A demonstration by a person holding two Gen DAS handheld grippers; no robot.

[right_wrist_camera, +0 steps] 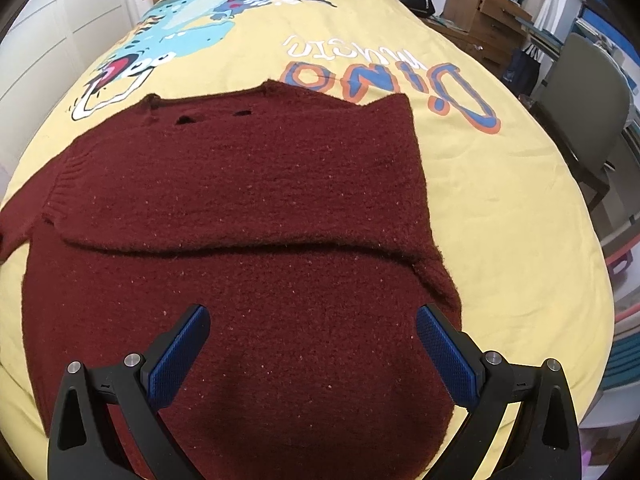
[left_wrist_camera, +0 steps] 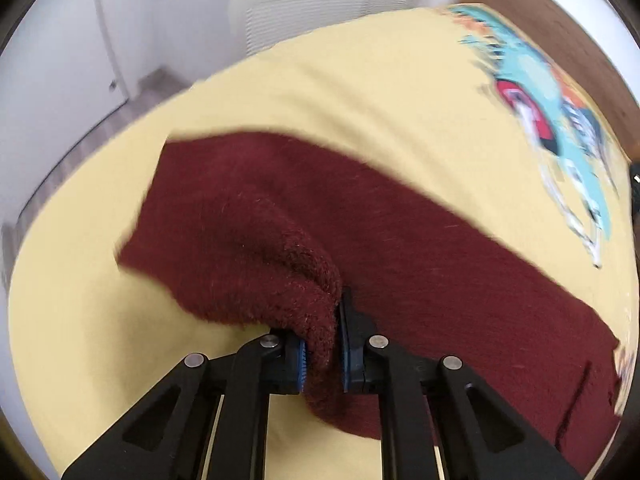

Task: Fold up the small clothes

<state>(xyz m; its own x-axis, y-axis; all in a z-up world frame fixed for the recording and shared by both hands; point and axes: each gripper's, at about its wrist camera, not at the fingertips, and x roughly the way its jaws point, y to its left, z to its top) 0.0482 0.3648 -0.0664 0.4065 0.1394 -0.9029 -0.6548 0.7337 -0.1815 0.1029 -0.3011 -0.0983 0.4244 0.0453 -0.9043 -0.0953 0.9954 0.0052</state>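
Currently the left gripper (left_wrist_camera: 323, 344) is clamped on a bunched fold of the maroon sweater (right_wrist_camera: 248, 216), which lies flat on the yellow bedspread (right_wrist_camera: 500, 208). From the pinch, the cloth runs forward and to the right across the bed; that appears to be a sleeve, its long axis slanting away. The right gripper (right_wrist_camera: 313, 354) hovers over the sweater's body, fingers wide apart, holding nothing. Judgement: the left holds the working grip; carrying its fold across the body looks like the coming move.
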